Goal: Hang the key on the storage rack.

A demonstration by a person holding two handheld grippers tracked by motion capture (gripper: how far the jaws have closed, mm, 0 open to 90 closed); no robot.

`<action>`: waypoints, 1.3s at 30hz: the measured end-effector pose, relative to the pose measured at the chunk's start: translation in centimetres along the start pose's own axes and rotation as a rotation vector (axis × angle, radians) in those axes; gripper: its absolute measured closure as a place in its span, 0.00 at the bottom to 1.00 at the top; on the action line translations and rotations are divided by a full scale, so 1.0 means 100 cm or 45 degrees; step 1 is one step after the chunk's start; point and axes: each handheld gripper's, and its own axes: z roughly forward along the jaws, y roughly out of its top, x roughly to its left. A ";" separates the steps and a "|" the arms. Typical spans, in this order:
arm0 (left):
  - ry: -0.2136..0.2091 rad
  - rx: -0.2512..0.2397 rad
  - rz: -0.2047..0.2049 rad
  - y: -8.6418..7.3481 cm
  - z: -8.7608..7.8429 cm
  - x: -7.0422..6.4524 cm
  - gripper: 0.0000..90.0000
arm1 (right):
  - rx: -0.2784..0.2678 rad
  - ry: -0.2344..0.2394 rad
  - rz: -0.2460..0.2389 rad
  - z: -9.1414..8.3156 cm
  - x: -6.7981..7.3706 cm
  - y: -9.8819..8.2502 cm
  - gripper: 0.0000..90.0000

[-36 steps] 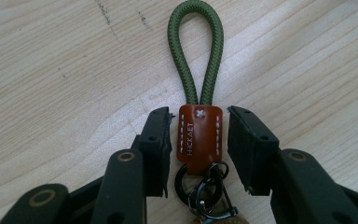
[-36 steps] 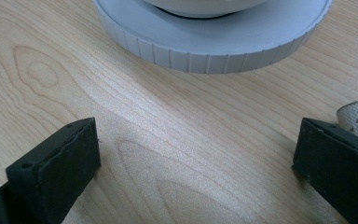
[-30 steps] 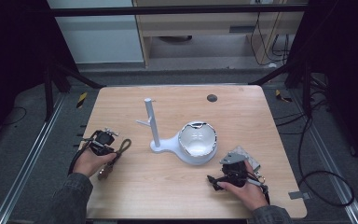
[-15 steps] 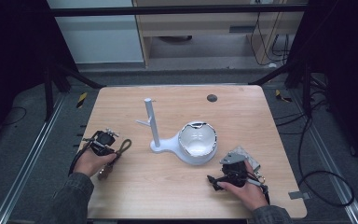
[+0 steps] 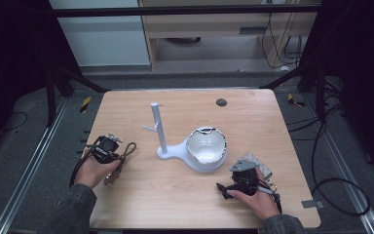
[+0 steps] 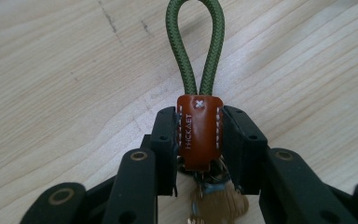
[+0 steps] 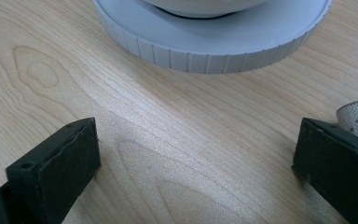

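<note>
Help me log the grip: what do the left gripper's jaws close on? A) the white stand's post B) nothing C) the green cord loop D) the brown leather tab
D: in the left gripper view the left gripper has both jaws pressed against the sides of the leather tab, while the cord loop sticks out free beyond them.

The high view looked down and forward from above the person's edge of the table [image 5: 185, 195], taking in the whole top, with floor and a cabinet at the upper frame. The left gripper view sat very close to the wood, facing along its jaws at a green cord loop [image 6: 196, 46] at top centre. The right gripper view was also low and close, facing the white stand base [image 7: 205, 42] across the top, which the high view showed at centre.
</note>
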 end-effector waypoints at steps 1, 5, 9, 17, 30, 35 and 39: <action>0.003 -0.027 0.000 -0.002 -0.004 0.000 0.74 | -0.001 0.001 -0.001 0.000 0.000 0.000 0.01; 0.012 -0.173 -0.021 -0.009 -0.025 -0.001 0.74 | 0.000 0.001 0.001 0.000 0.000 0.000 0.01; 0.036 -0.338 -0.009 -0.015 -0.047 -0.007 0.74 | 0.000 0.002 -0.001 0.000 0.000 0.000 0.01; 0.015 -0.591 0.004 -0.025 -0.072 -0.023 0.74 | 0.004 -0.002 0.001 -0.001 0.000 0.000 0.01; -0.033 -0.764 0.028 -0.028 -0.091 -0.054 0.74 | 0.003 -0.004 0.004 -0.001 0.000 0.000 0.01; -0.032 -0.799 0.017 -0.031 -0.096 -0.055 0.74 | 0.003 -0.004 0.004 -0.001 0.000 -0.001 0.01; -0.055 -0.814 0.017 -0.030 -0.099 -0.058 0.74 | 0.003 -0.003 0.004 -0.001 0.000 -0.001 0.01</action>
